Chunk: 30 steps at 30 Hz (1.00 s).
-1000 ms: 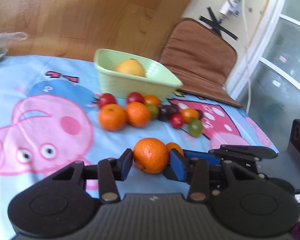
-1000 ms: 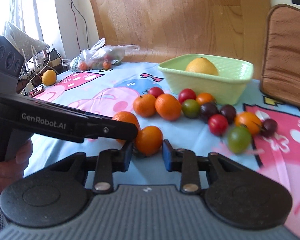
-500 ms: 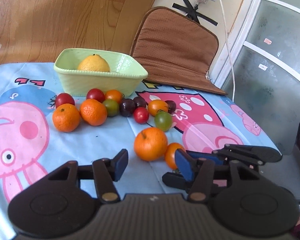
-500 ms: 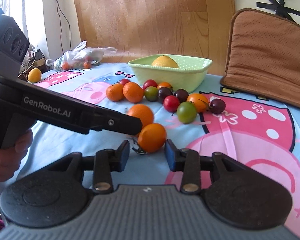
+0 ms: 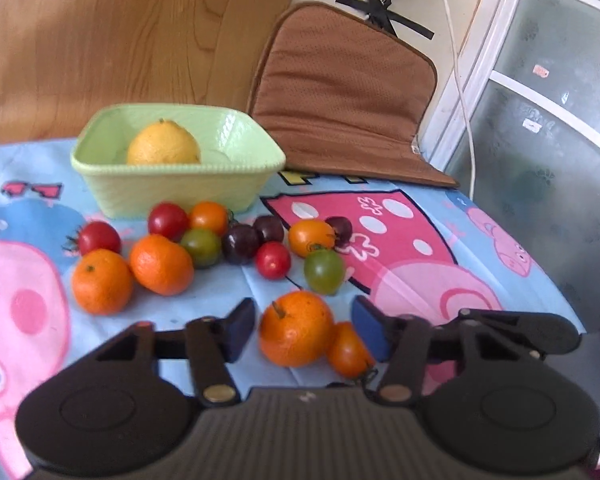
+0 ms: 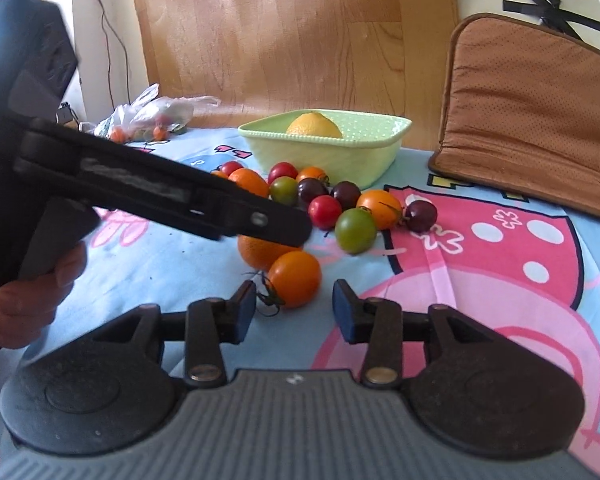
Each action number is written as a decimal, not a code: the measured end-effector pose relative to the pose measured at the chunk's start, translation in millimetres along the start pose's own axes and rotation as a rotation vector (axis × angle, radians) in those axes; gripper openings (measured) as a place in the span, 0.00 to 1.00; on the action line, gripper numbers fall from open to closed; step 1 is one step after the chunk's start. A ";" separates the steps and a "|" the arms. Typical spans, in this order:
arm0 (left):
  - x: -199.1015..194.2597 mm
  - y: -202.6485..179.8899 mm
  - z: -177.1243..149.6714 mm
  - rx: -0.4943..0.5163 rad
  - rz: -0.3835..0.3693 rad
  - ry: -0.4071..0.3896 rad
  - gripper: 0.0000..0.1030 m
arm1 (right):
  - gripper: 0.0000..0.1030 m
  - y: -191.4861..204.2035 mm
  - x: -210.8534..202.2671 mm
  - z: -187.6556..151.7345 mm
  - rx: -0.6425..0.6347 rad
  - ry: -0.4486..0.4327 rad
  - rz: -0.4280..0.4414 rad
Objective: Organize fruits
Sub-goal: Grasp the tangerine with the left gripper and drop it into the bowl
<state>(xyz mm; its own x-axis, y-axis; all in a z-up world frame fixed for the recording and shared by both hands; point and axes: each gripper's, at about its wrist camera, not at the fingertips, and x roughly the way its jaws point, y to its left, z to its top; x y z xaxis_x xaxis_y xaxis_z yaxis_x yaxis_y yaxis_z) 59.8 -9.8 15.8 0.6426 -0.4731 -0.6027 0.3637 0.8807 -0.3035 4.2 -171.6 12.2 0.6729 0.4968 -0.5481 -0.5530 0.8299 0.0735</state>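
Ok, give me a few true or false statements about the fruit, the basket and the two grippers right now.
1. The green basket holds one yellow fruit. True.
2. The left gripper is clamped on the orange. False: it is open, the orange loose between its fingers.
3. The orange tomato touches the orange. True.
4. The right gripper holds the green tomato. False: it is open and empty.

Three mandarins (image 5: 296,334), one basket (image 5: 172,192)
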 end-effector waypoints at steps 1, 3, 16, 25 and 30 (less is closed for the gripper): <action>-0.3 1.7 -0.4 -0.008 0.005 -0.005 0.41 | 0.33 1.2 -0.5 -0.1 -0.010 -0.004 -0.010; -5.1 8.0 -0.5 -0.034 -0.013 -0.005 0.39 | 0.30 -3.5 -1.5 0.4 -0.011 -0.008 -0.006; -12.2 60.3 87.7 -0.116 0.051 -0.163 0.39 | 0.30 -36.6 39.3 87.5 0.021 -0.192 -0.015; 23.8 108.0 109.9 -0.198 0.197 -0.135 0.41 | 0.32 -60.2 88.7 100.1 0.026 -0.131 -0.059; 23.3 109.0 107.1 -0.190 0.208 -0.138 0.53 | 0.43 -63.2 81.9 101.2 0.049 -0.156 -0.076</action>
<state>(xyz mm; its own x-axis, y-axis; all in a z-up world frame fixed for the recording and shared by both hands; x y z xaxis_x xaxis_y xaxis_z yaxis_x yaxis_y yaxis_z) 186.6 72.6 47.8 0.7801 -0.2692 -0.5647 0.0906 0.9418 -0.3238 144.0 -157.7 46.9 0.7817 0.4626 -0.4182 -0.4758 0.8759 0.0796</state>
